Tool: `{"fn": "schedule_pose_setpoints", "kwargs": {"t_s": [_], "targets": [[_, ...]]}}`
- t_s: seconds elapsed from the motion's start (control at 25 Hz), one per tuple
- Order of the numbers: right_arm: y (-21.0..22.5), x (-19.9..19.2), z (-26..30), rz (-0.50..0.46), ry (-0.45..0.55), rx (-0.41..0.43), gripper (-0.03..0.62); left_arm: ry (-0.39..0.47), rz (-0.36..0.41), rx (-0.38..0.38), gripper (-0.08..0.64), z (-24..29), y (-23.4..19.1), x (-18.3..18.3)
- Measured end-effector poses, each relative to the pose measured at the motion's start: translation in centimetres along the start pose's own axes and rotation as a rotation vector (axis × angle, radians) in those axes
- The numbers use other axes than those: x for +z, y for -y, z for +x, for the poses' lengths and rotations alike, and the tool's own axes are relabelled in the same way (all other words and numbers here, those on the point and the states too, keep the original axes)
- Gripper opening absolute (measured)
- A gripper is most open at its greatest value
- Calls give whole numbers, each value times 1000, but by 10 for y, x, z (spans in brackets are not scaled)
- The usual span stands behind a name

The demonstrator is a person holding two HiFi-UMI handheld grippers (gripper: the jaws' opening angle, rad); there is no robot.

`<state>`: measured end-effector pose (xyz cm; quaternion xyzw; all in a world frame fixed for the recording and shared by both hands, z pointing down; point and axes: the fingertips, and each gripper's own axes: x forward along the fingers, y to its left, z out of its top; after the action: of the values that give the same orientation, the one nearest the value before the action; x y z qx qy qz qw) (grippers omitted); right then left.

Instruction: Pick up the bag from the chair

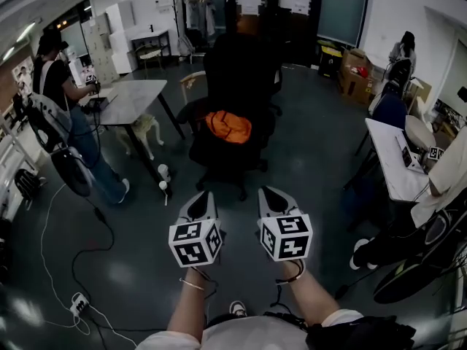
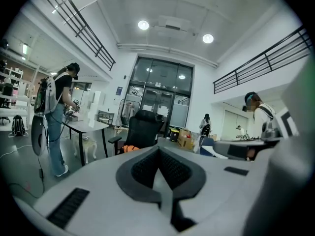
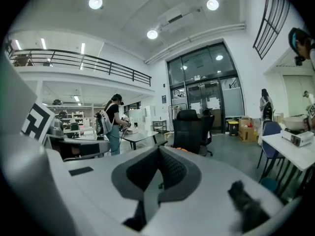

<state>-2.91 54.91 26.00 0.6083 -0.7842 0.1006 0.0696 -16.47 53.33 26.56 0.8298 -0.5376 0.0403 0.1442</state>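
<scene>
An orange bag [image 1: 228, 126] lies on the seat of a black office chair [image 1: 237, 71] in the middle of the floor, ahead of me. In the left gripper view the orange bag [image 2: 130, 148] peeks out at the chair's [image 2: 143, 127] seat. The right gripper view shows only a sliver of the bag [image 3: 180, 149] below the chair [image 3: 188, 129]. My left gripper [image 1: 200, 197] and right gripper [image 1: 271, 195] hover side by side well short of the chair, both shut and holding nothing.
A table [image 1: 131, 97] with a person [image 1: 66, 100] beside it stands at the left, a dog [image 1: 142, 131] under it. Cables [image 1: 80, 224] and a power strip [image 1: 79, 302] lie on the floor at left. A desk [image 1: 394, 159] and a seated person [image 1: 441, 188] are at right.
</scene>
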Motion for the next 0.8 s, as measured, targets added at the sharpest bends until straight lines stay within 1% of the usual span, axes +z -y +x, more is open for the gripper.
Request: {"fn": "schedule_pose_setpoints", "kwargs": {"t_s": [0.16,0.44,0.8], "targets": [[-3,1,10,4,0,-23,32,-18,7,-1,12,8,-13,-2],[-2,-9,21,19,-26,-50,32,-34,-9,-14,12,16,-24,-9],[-1,-2,35,17,-15,-53,32,-47,-27,-8,12,27,-33,-3]]}}
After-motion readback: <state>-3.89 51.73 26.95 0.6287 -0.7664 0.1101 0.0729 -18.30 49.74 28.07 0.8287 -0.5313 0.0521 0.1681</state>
